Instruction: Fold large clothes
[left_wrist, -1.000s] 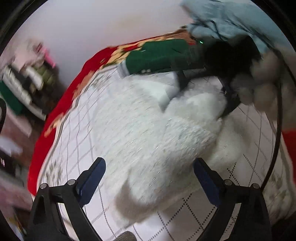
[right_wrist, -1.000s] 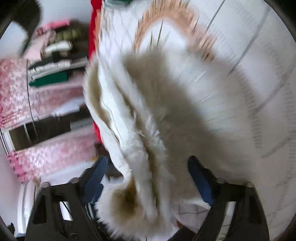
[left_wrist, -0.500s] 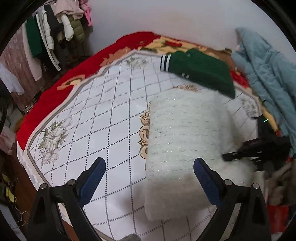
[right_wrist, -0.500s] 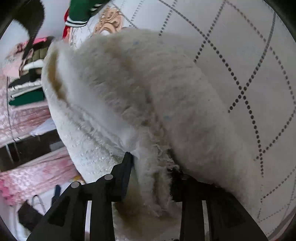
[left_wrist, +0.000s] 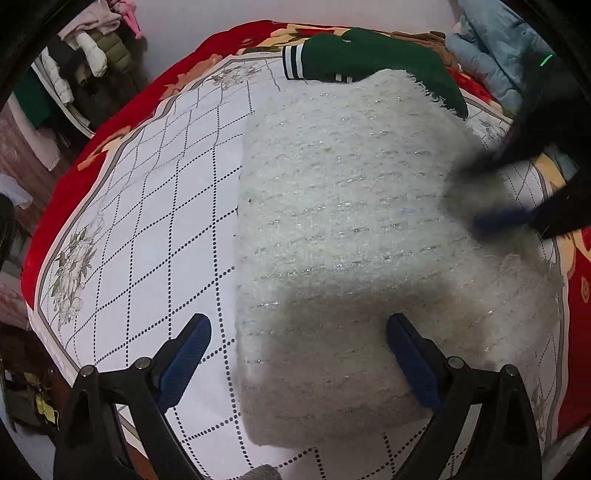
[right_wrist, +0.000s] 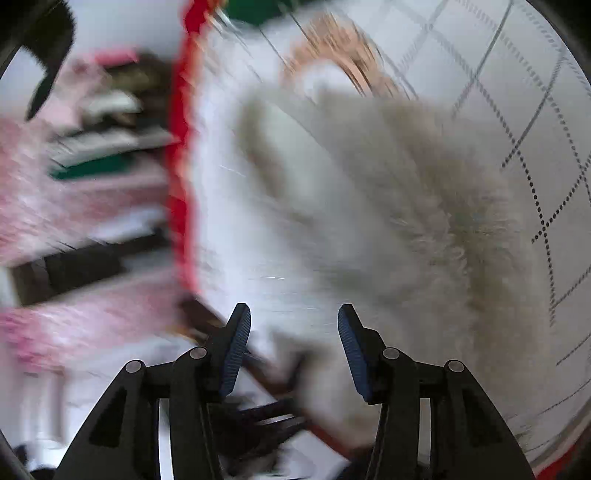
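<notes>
A fluffy white knit garment (left_wrist: 362, 229) lies folded into a thick rectangle on the bed's white checked cover (left_wrist: 155, 206). My left gripper (left_wrist: 299, 358) is open above its near edge and holds nothing. My right gripper shows as a blurred dark shape with a blue pad at the garment's right side (left_wrist: 517, 218). In the right wrist view, which is motion-blurred, my right gripper (right_wrist: 293, 347) is open, with the white garment (right_wrist: 406, 206) just beyond the fingers and nothing between them.
A folded green garment with striped cuffs (left_wrist: 369, 55) lies behind the white one. A light blue jacket (left_wrist: 495, 40) is at the far right. The cover's red border (left_wrist: 74, 177) marks the bed edge; hanging clothes (left_wrist: 81, 62) are at left.
The white garment went from a loose heap to a folded rectangle. My right gripper was shut on its edge half a second ago; it has let go and is moving. My left gripper stayed open.
</notes>
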